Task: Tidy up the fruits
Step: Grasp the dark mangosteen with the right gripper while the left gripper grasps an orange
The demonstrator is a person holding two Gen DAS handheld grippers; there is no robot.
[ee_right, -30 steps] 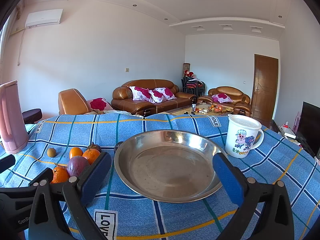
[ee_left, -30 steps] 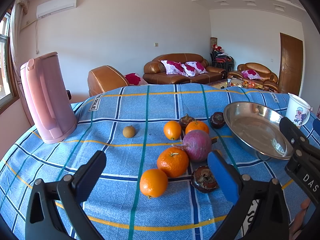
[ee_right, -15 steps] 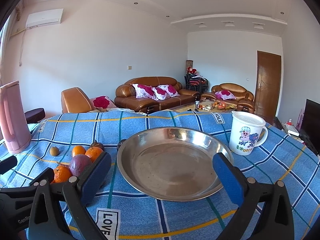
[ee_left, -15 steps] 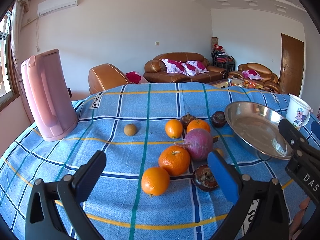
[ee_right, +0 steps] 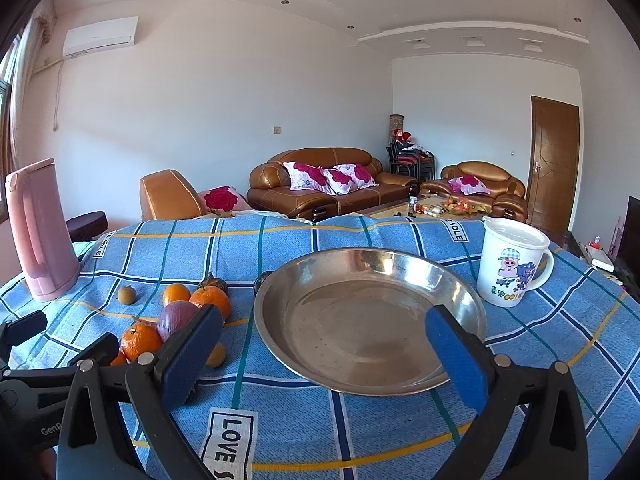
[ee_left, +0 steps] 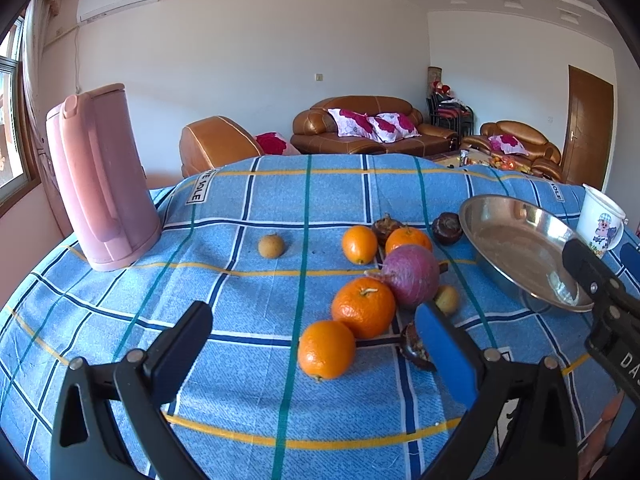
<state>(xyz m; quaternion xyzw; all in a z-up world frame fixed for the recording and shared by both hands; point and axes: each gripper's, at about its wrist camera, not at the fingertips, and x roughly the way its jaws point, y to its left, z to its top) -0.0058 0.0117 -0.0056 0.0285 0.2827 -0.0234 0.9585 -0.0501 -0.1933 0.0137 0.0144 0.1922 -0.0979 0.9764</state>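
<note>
A cluster of fruit lies on the blue checked tablecloth (ee_left: 240,360): several oranges, the nearest (ee_left: 326,349) just beyond my left gripper, a purple round fruit (ee_left: 412,275), dark mangosteens (ee_left: 447,228) and a small brown fruit (ee_left: 271,245) apart at the left. An empty steel bowl (ee_right: 368,320) stands to their right. My left gripper (ee_left: 316,356) is open and empty, above the cloth before the nearest orange. My right gripper (ee_right: 324,352) is open and empty, in front of the bowl. The fruit also shows at the left of the right wrist view (ee_right: 141,340).
A pink kettle (ee_left: 100,176) stands at the table's back left. A white cartoon mug (ee_right: 510,266) stands right of the bowl. Sofas and a door lie beyond the table.
Both grippers have drifted slightly forward and the views tilted a little; the fruit and bowl sit a bit nearer. Both grippers stay open and nothing on the table has moved.
</note>
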